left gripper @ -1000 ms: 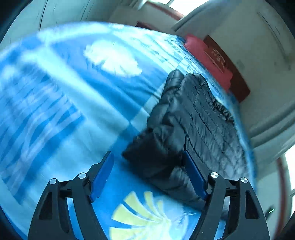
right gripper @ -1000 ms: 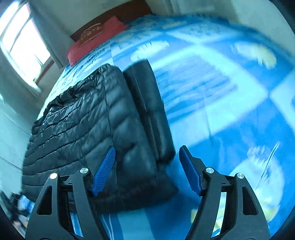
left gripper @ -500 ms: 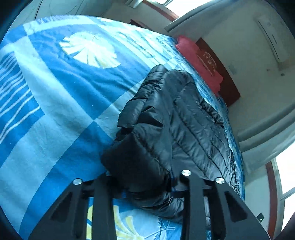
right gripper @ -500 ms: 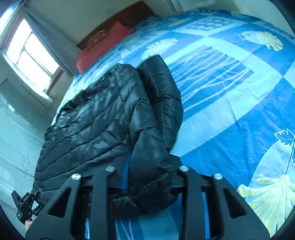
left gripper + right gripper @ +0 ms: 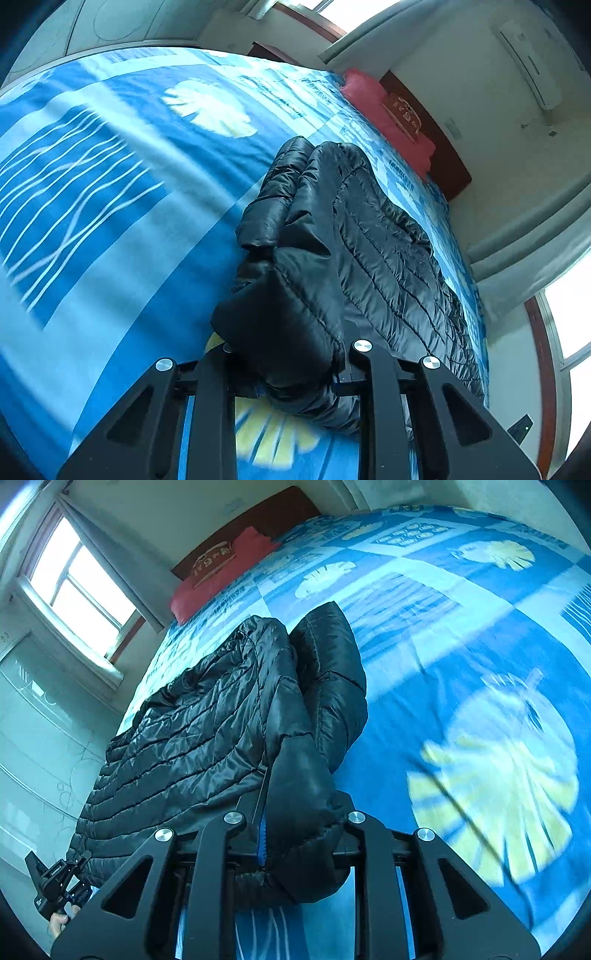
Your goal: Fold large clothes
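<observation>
Jacket [image 5: 369, 236], black and puffy, lies along one side edge of the bed [image 5: 110, 221], its near hem close to the bed's near edge. A second ago both claws gaped over that hem; now the left gripper [image 5: 288, 365] and right gripper [image 5: 295, 834] are squeezing in on bunched corners of it, jaws closing, fabric pinched between them and lifting. Looks like the fold toward the red pillow [image 5: 388, 110] can begin. Shell is glossy, slick nylon, quilted in horizontal channels, bulging softly; the bedspread [image 5: 461, 664] is matte blue with pale leaf prints.
</observation>
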`<act>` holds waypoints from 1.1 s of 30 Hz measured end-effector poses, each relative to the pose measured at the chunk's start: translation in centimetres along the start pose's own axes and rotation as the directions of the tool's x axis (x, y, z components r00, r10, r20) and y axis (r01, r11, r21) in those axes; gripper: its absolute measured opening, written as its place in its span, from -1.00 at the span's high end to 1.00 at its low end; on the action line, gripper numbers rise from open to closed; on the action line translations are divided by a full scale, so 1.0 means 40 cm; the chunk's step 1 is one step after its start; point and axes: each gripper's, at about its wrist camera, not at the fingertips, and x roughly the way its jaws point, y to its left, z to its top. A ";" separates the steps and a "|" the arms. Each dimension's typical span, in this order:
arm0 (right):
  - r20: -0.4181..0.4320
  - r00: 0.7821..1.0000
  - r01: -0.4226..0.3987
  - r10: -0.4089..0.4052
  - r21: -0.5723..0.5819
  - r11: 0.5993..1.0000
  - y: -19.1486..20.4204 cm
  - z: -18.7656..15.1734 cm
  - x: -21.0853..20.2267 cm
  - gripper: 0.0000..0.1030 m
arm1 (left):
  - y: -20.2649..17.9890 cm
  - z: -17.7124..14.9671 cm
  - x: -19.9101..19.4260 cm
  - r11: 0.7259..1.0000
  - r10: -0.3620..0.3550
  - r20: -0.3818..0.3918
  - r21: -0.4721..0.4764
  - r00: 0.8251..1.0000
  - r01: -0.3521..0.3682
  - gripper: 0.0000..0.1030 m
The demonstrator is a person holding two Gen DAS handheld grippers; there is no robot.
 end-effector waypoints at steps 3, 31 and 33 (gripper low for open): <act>-0.012 1.000 0.002 -0.002 -0.002 1.000 -0.013 -0.042 -0.037 0.61 | 0.026 -0.041 -0.041 1.000 0.006 -0.009 -0.002 1.000 -0.006 0.53; -0.057 0.997 0.056 -0.055 0.021 0.998 -0.095 -0.127 -0.187 0.08 | 0.082 -0.121 -0.146 0.992 0.085 -0.075 0.102 0.994 -0.077 -0.02; -0.057 0.996 0.072 -0.071 0.027 0.997 -0.107 -0.131 -0.199 0.03 | 0.093 -0.122 -0.155 0.993 0.079 -0.081 0.092 0.994 -0.072 -0.05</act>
